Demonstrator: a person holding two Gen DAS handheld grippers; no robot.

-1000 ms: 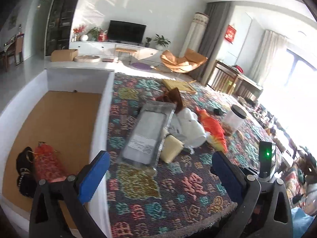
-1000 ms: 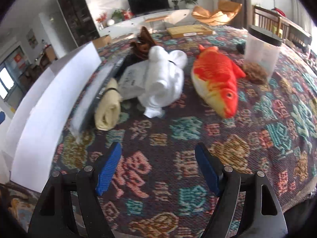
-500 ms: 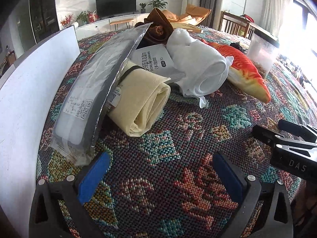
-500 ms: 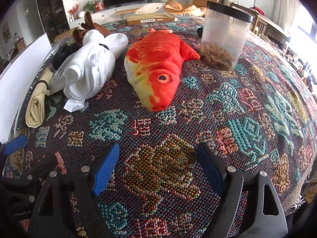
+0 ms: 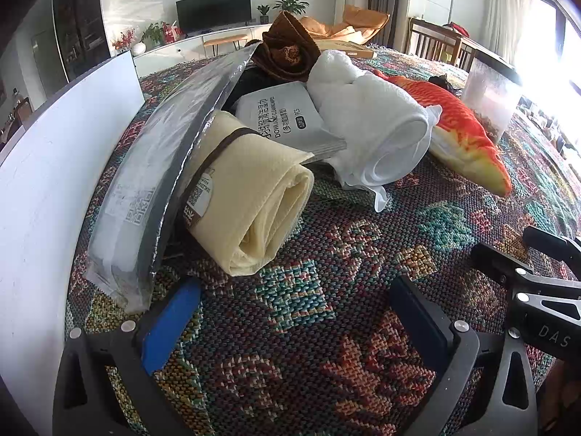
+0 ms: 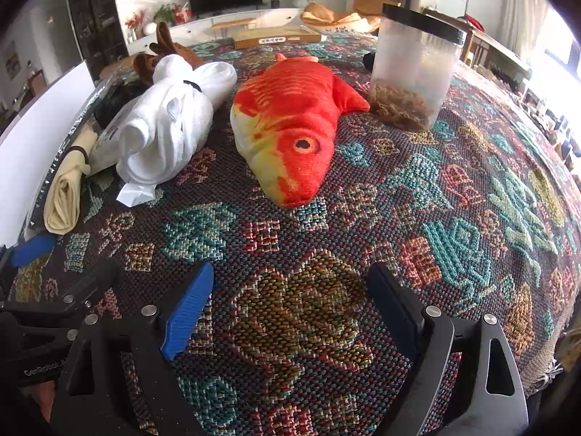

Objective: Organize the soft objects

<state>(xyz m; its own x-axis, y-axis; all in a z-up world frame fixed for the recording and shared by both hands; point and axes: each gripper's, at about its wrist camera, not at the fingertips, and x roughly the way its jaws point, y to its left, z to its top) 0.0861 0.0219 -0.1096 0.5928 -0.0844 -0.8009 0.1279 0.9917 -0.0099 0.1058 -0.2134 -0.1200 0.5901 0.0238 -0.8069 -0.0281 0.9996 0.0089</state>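
Left gripper (image 5: 294,312): fingers spread, empty, just short of the cream rolled cloth (image 5: 250,196) beside the white box wall (image 5: 47,167). Right gripper (image 6: 290,305): fingers opening, nothing between, bare patterned table (image 6: 454,218) ahead (plush fish (image 6: 290,123) well apart).

The left gripper (image 5: 294,312) hangs with jaws wide apart above the colourful woven tablecloth (image 5: 326,261), nothing between them. Just ahead lies a rolled cream cloth (image 5: 250,196) (bound by a brown band), leaning on a flat grey plastic package (image 5: 156,167).
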